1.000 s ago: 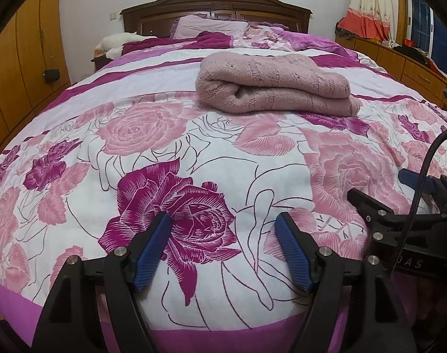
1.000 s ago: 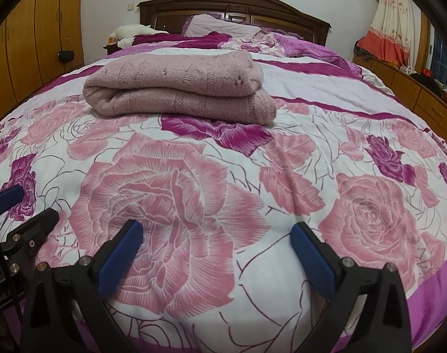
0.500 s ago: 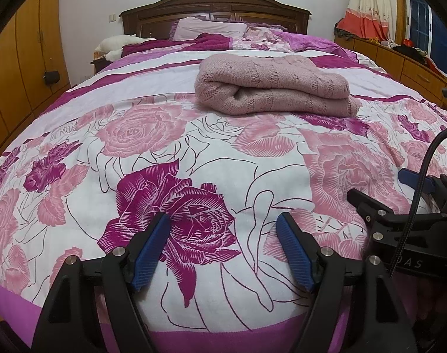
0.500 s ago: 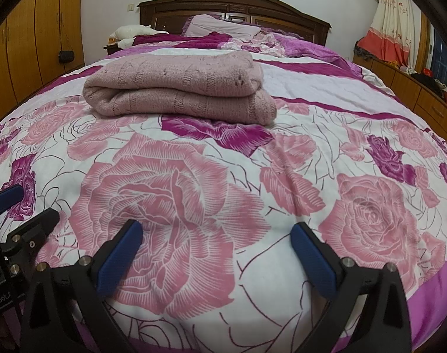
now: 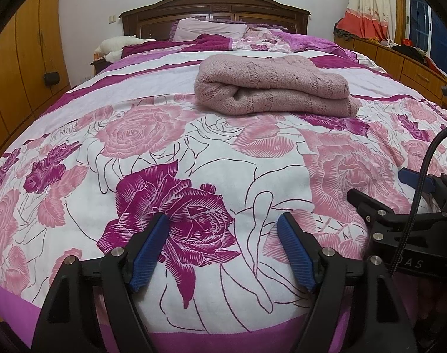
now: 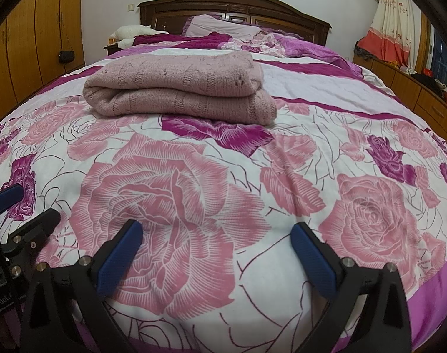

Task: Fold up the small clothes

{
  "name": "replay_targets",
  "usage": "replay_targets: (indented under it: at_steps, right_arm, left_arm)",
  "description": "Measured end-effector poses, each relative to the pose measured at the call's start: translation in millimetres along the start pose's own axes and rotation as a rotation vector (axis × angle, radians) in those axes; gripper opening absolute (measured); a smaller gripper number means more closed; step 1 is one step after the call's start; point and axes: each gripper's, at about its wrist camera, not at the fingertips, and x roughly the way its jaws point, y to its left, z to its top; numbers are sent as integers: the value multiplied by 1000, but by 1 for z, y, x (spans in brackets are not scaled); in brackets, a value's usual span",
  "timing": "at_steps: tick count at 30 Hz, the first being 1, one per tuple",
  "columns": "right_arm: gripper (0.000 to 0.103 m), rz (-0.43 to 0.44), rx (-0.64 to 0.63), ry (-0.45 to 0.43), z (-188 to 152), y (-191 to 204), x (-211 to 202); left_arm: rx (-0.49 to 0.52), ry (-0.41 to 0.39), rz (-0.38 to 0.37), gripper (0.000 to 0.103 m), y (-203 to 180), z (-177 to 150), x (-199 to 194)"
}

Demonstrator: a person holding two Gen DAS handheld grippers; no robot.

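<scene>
Left gripper (image 5: pixel 223 232): jaws apart, nothing between blue pads, poised over near edge of floral bedspread (image 5: pixel 170 158). Right gripper (image 6: pixel 217 241): jaws spread wide, nothing held, over same near edge, just beside left unit. Each gripper visible at edge of other's view. Pink knit sweater (image 5: pixel 270 88): folded into compact stack, resting on bedspread mid-bed, well apart from both grippers, toward headboard (image 5: pixel 214 6). Pillow (image 5: pixel 208 29) against headboard. Wooden wardrobe (image 5: pixel 20 58) on left side.

Left gripper (image 5: pixel 223 229): jaws a shade wider apart than a second ago, nothing between them, above the bed's near edge.
</scene>
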Motion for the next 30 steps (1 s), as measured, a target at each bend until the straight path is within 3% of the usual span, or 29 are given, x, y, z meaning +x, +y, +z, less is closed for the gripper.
replay_targets:
  at_steps: [30]
  right_arm:
    - [102,4,3,-3,6,2,6]
  left_arm:
    - [5,-18,4,60,-3,1,1]
